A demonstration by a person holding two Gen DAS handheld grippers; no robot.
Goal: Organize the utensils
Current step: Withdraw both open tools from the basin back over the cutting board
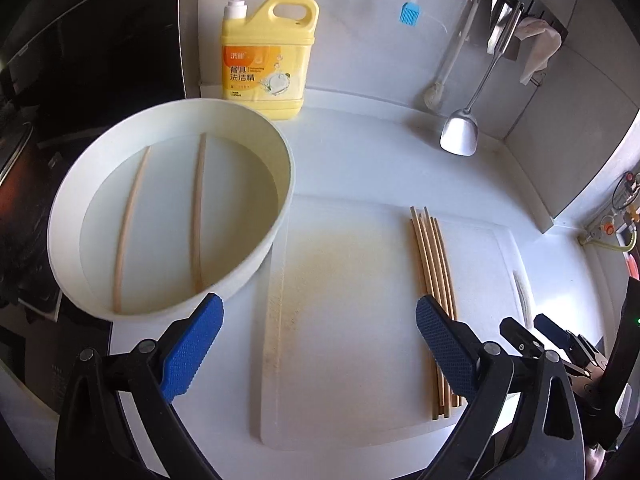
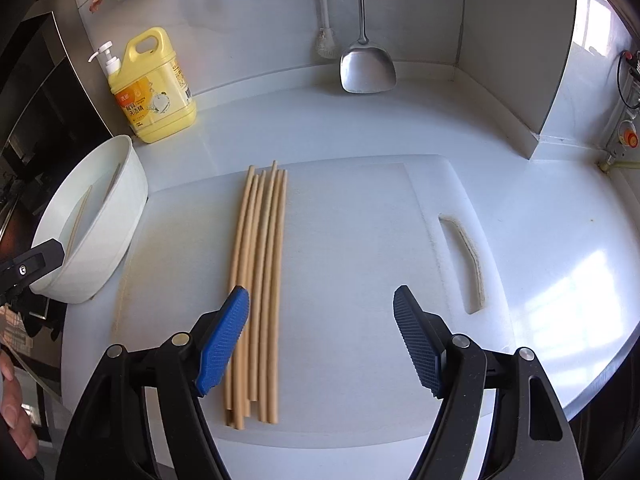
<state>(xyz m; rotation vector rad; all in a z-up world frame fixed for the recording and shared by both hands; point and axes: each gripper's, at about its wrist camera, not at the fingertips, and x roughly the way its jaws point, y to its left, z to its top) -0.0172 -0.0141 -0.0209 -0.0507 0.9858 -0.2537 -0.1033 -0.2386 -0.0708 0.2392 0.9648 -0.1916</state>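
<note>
Several wooden chopsticks lie side by side on a white cutting board; the left wrist view shows the same bundle on the board. Two more chopsticks rest in water inside a white round basin, seen also at the left of the right wrist view. My left gripper hangs open above the board between basin and bundle, holding nothing. My right gripper is open too, its left fingertip over the bundle's near end.
A yellow dish-soap bottle with a pump stands at the back by the basin. A metal spatula, a white brush and a blue silicone brush hang on the wall. A dark stovetop lies to the left. A hand shows at the left edge.
</note>
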